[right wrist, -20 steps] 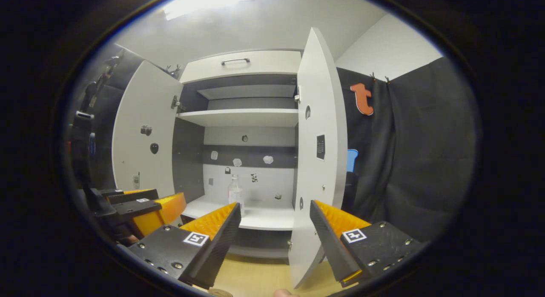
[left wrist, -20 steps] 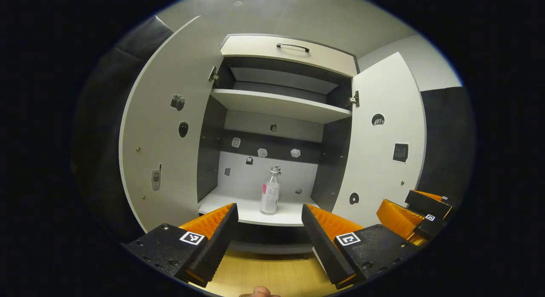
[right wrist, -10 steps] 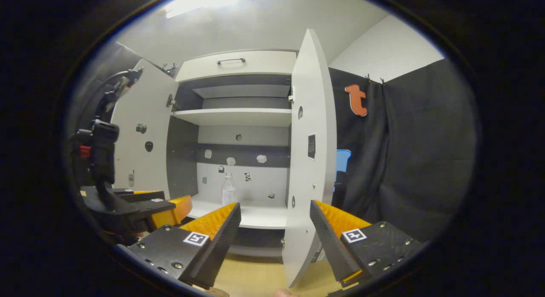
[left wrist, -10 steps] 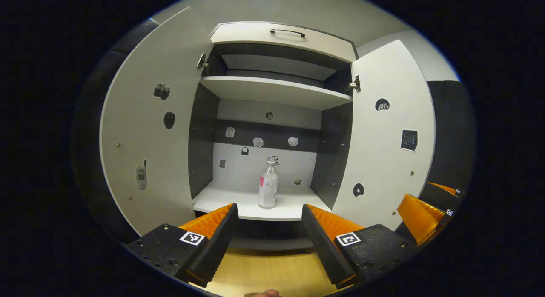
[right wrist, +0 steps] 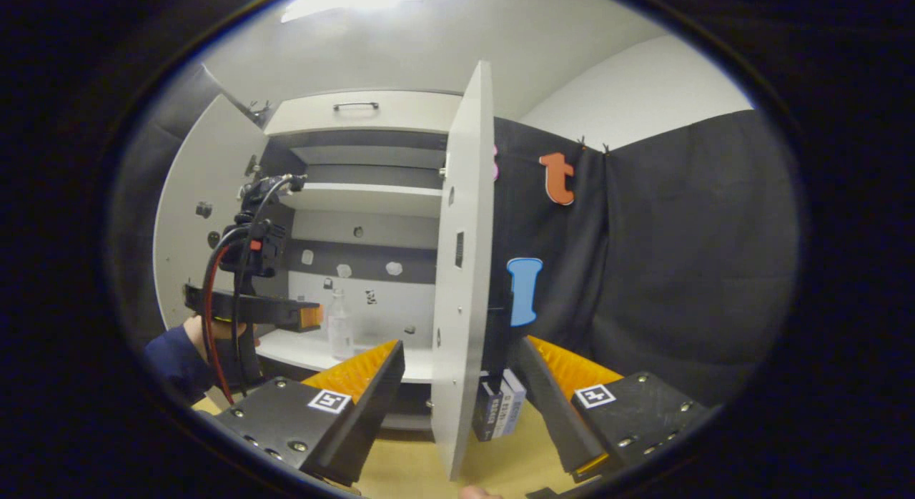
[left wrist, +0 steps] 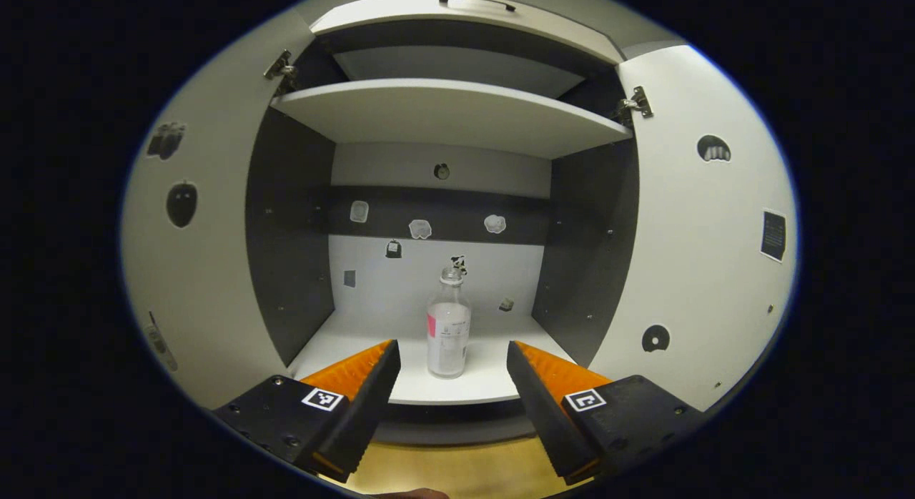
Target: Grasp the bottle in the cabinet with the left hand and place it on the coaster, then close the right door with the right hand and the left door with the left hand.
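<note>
A clear bottle (left wrist: 448, 326) with a pink-edged label stands upright on the cabinet's lower shelf (left wrist: 357, 345). My left gripper (left wrist: 452, 363) is open just in front of that shelf, the bottle centred beyond its two fingers and apart from them. Both doors hang open: the left door (left wrist: 193, 263) and the right door (left wrist: 700, 256). In the right gripper view my right gripper (right wrist: 461, 370) is open, with the right door's edge (right wrist: 461, 284) standing between and beyond its fingers. The left gripper (right wrist: 271, 309), held by a hand with a dark sleeve, reaches toward the bottle (right wrist: 339, 327).
An upper shelf (left wrist: 450, 116) spans the cabinet above the bottle, and a drawer with a dark handle (left wrist: 475, 0) sits on top. Small boxes (right wrist: 500, 412) stand on the wooden tabletop (right wrist: 515, 463) behind the right door. Black cloth walls close the right side.
My left gripper has moved forward toward the cabinet, so the bottle and shelf appear larger. My right gripper has swung right, now facing the right door edge-on.
</note>
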### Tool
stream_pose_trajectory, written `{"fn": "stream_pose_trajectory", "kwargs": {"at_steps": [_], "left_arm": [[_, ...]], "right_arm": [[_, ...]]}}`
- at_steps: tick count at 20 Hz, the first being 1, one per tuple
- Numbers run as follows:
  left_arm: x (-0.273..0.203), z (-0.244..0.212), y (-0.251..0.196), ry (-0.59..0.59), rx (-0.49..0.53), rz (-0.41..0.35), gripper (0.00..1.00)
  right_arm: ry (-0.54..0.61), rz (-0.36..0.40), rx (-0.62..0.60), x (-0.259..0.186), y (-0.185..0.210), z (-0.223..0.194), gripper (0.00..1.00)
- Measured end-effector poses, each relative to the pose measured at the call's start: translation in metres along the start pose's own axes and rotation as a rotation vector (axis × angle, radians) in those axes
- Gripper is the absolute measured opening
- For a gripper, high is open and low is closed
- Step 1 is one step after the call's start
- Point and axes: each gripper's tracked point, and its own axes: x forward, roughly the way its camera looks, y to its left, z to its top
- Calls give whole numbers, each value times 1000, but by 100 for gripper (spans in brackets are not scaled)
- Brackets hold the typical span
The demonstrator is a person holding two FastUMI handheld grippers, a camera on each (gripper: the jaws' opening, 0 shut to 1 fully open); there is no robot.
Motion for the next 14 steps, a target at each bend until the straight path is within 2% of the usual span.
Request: {"fn": "stream_pose_trajectory", "kwargs": {"at_steps": [7, 12, 13, 14], "left_arm": [[86, 8, 10, 39, 33, 14, 96], [128, 7, 17, 90, 8, 16, 97], [134, 4, 19, 105, 3, 19, 97], [140, 0, 21, 118, 0, 24, 97]], "right_arm": [[7, -175, 7, 0, -39, -9, 98], [25, -232, 7, 6, -44, -17, 98], [25, -238, 5, 6, -44, -16, 94], [26, -241, 4, 7, -44, -17, 94]]}}
